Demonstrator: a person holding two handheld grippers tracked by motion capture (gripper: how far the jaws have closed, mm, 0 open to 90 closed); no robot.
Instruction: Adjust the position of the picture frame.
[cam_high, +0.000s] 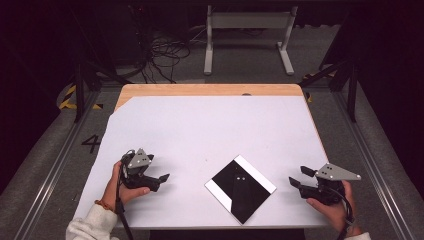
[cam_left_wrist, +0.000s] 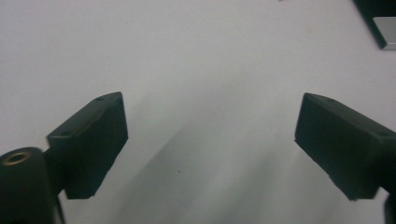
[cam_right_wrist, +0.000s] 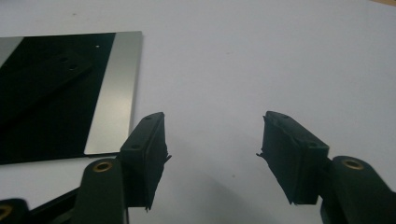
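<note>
Left gripper (cam_high: 161, 178), item one: we held it low over the white table cover (cam_high: 200, 125), near the front left corner, jaws parted wide with nothing between them, as the left gripper view confirmed with bare surface in the gap. Right gripper (cam_high: 296, 176), item two: we held it at the front right, jaws likewise apart and empty, pointed toward the middle of the table. Item three, the flat square plate (cam_high: 240, 189): it lay between the two grippers near the front edge, turned corner-on to us, glossy black with a pale silver band along two opposite sides; it touched neither gripper. In the right gripper view the plate (cam_right_wrist: 60, 93) sat just beyond the left-hand jaw, one silver band nearest. We judged that both grippers were kept open and level with the plate so that each could come in on it from its own side, the thin plate probably calling for an edge grip. Item four, a strip of bare wooden tabletop (cam_high: 210, 90), showed along the far edge.
</note>
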